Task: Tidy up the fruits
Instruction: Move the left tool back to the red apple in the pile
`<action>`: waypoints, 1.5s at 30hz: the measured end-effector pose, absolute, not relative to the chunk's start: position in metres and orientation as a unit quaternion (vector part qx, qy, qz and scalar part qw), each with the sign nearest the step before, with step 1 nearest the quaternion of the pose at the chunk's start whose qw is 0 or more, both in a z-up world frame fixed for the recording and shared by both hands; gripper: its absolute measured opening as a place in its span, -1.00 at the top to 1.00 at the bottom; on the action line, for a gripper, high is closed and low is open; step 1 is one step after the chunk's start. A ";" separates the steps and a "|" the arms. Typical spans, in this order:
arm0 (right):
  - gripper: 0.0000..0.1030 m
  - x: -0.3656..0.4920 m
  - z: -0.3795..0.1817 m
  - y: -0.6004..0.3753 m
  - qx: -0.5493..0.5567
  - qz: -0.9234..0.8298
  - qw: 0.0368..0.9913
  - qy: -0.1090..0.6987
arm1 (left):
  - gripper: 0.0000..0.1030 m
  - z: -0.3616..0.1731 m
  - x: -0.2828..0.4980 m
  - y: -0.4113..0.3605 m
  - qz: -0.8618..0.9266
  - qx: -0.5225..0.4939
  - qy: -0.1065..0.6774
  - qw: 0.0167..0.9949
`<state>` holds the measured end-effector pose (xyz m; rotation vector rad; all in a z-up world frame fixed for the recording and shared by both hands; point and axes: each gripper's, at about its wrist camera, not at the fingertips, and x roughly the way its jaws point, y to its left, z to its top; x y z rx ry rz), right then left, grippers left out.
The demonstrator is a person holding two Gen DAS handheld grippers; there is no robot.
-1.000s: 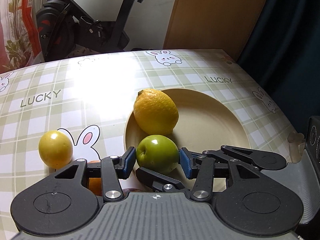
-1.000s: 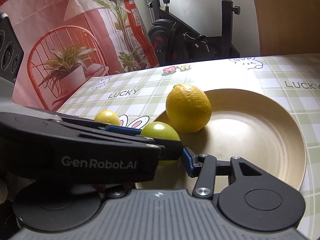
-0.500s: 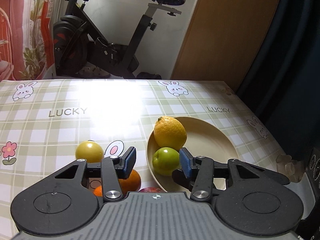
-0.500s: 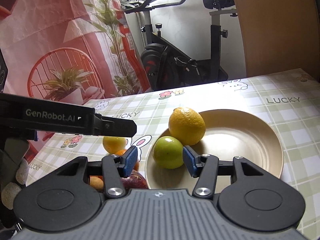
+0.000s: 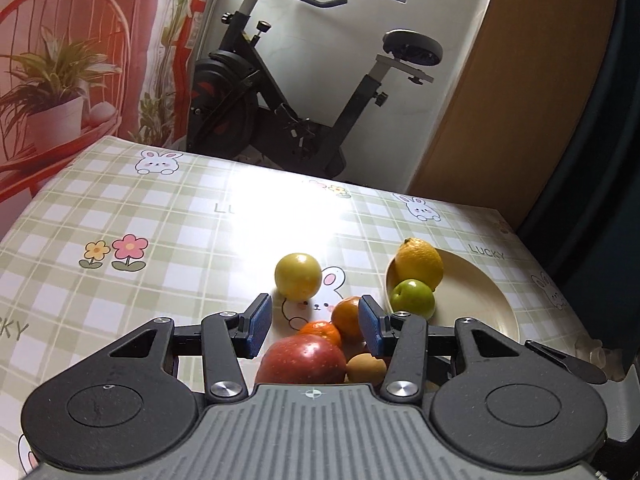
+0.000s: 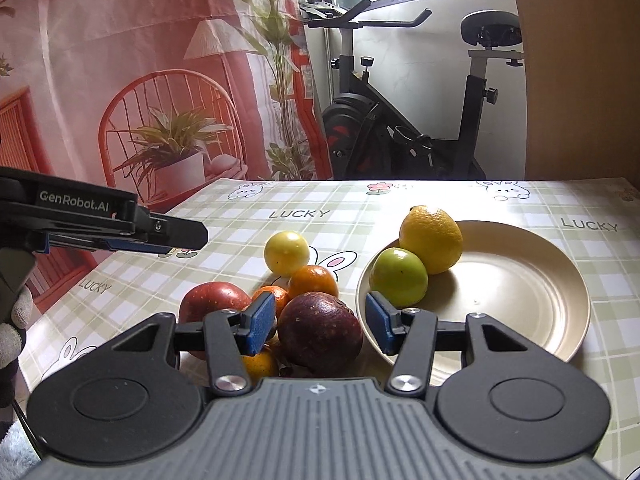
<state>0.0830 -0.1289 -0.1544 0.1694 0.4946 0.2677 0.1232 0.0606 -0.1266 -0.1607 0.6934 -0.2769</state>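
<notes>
A cream plate holds a lemon and a green apple. Left of the plate lie a yellow round fruit, two oranges, a red apple and a dark red apple. My left gripper is open, raised above the loose fruit, holding nothing. In the right wrist view it shows as a black arm at the left. My right gripper hangs open over the dark red apple.
The table wears a green checked cloth with bunnies and "LUCKY" print. An exercise bike stands behind the far edge. A curtain printed with a chair and plant hangs at the left. A gloved hand holds the left gripper.
The left gripper let go of the green apple on the plate, rose and moved left over the loose fruit. The right gripper pulled back and up, so more of the table shows.
</notes>
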 end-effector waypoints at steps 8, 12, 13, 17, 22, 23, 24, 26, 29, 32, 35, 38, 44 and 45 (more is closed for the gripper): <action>-0.05 0.076 -0.152 -0.119 0.063 0.148 0.957 0.240 | 0.03 -0.135 0.123 0.075 -0.131 -0.096 0.344 0.925; -0.05 0.073 -0.154 -0.114 0.053 0.157 0.956 0.241 | 0.03 -0.143 0.116 0.074 -0.133 -0.095 0.349 0.923; -0.05 0.073 -0.155 -0.113 0.050 0.156 0.956 0.242 | 0.03 -0.144 0.115 0.074 -0.133 -0.095 0.350 0.922; -0.05 0.074 -0.157 -0.116 0.055 0.147 0.957 0.243 | 0.03 -0.149 0.112 0.075 -0.132 -0.095 0.355 0.921; -0.05 0.073 -0.158 -0.120 0.059 0.139 0.958 0.245 | 0.03 -0.150 0.112 0.076 -0.129 -0.097 0.352 0.922; -0.05 0.073 -0.159 -0.120 0.060 0.139 0.957 0.246 | 0.03 -0.150 0.112 0.076 -0.129 -0.098 0.351 0.922; -0.05 0.073 -0.159 -0.121 0.060 0.139 0.957 0.246 | 0.03 -0.150 0.113 0.076 -0.129 -0.098 0.352 0.922; -0.05 0.072 -0.160 -0.121 0.063 0.139 0.957 0.246 | 0.02 -0.152 0.113 0.075 -0.131 -0.101 0.353 0.921; -0.05 0.073 -0.160 -0.121 0.063 0.140 0.957 0.247 | 0.02 -0.155 0.121 0.072 -0.142 -0.104 0.356 0.918; -0.05 0.073 -0.160 -0.120 0.061 0.140 0.957 0.248 | 0.01 -0.158 0.133 0.066 -0.150 -0.102 0.365 0.913; -0.05 0.073 -0.160 -0.122 0.063 0.137 0.957 0.248 | 0.00 -0.165 0.141 0.060 -0.158 -0.097 0.379 0.906; -0.05 0.073 -0.159 -0.122 0.064 0.135 0.957 0.247 | 0.00 -0.169 0.143 0.056 -0.156 -0.081 0.382 0.907; -0.05 0.072 -0.158 -0.121 0.060 0.140 0.957 0.245 | -0.14 -0.172 0.135 0.069 -0.157 -0.100 0.382 0.905; -0.05 0.071 -0.157 -0.120 0.059 0.142 0.957 0.245 | -0.16 -0.171 0.134 0.071 -0.155 -0.099 0.380 0.907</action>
